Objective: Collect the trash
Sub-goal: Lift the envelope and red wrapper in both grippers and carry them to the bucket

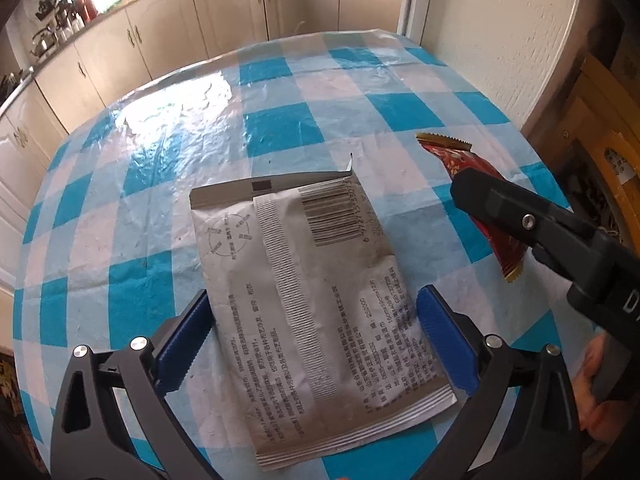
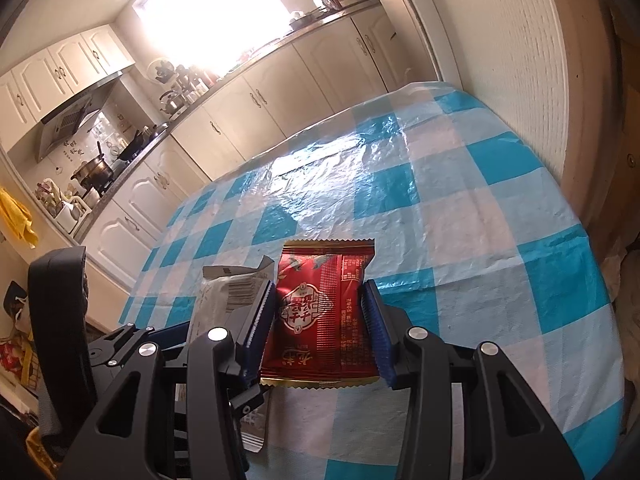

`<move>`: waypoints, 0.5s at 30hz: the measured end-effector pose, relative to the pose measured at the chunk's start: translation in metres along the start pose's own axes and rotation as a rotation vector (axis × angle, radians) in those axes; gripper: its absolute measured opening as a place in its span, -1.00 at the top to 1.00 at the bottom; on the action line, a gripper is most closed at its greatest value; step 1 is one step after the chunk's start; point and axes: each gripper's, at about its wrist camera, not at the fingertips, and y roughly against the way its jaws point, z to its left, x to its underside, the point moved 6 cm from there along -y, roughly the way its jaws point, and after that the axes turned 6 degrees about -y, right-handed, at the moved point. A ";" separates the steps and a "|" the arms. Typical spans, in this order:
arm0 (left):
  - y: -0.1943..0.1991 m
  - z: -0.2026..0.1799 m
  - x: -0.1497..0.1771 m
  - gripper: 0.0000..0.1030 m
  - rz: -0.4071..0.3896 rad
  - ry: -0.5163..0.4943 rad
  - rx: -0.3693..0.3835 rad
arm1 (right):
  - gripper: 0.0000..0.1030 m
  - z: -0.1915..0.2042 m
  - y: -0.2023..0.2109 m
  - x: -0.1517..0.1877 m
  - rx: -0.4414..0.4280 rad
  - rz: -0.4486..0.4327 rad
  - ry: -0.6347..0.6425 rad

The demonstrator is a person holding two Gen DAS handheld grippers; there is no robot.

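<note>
A flat grey packet (image 1: 316, 292) with a barcode lies on the blue-and-white checked tablecloth (image 1: 168, 128). My left gripper (image 1: 316, 336) is open, its blue pads (image 1: 446, 340) on either side of the packet's near half. A red snack wrapper (image 2: 322, 312) with gold edges lies to its right; it also shows in the left wrist view (image 1: 452, 156). My right gripper (image 2: 320, 320) straddles the red wrapper, its blue pads (image 2: 376, 332) close to both edges; whether they press it I cannot tell. The grey packet shows at the left of the right wrist view (image 2: 232, 288).
The table stands against a white wall (image 2: 500, 60) on the right. Kitchen cabinets (image 1: 132, 52) and a cluttered counter with pots (image 2: 96, 176) run beyond the far edge. The right gripper's body (image 1: 540, 236) crosses over the red wrapper in the left wrist view.
</note>
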 end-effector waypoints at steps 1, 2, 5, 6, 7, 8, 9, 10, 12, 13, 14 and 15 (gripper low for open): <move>0.000 0.001 0.000 -0.94 -0.004 0.004 -0.002 | 0.10 0.000 0.000 0.000 0.002 0.000 0.004; 0.000 0.000 0.000 -0.94 -0.006 0.005 -0.004 | 0.10 0.000 -0.001 0.001 0.004 0.002 0.008; 0.001 0.000 0.000 -0.89 -0.015 0.008 -0.007 | 0.10 0.000 -0.002 0.002 0.006 0.006 0.008; 0.002 0.000 0.000 -0.83 -0.018 0.008 -0.007 | 0.10 0.000 -0.002 0.001 0.007 0.005 0.007; 0.003 0.001 0.000 -0.79 -0.022 0.009 -0.008 | 0.10 0.000 -0.002 0.001 0.009 0.005 0.006; 0.005 0.003 0.001 -0.68 -0.029 0.015 -0.008 | 0.10 -0.001 -0.002 0.001 0.010 0.006 0.004; 0.006 0.004 0.001 -0.63 -0.031 0.022 -0.004 | 0.10 0.000 -0.003 0.001 0.011 0.008 0.005; 0.007 0.006 0.001 -0.61 -0.034 0.030 -0.001 | 0.10 0.001 -0.004 0.002 0.014 0.011 0.006; 0.009 0.008 0.002 -0.55 -0.041 0.033 0.001 | 0.10 0.002 -0.004 0.002 0.016 0.011 0.012; 0.010 0.009 0.002 -0.53 -0.045 0.039 0.005 | 0.10 0.003 -0.004 0.003 0.016 0.011 0.015; 0.011 0.011 0.003 -0.50 -0.046 0.049 0.009 | 0.10 0.004 -0.004 0.003 0.016 0.011 0.018; 0.012 0.012 0.004 -0.49 -0.048 0.053 0.010 | 0.10 0.005 -0.004 0.004 0.017 0.011 0.024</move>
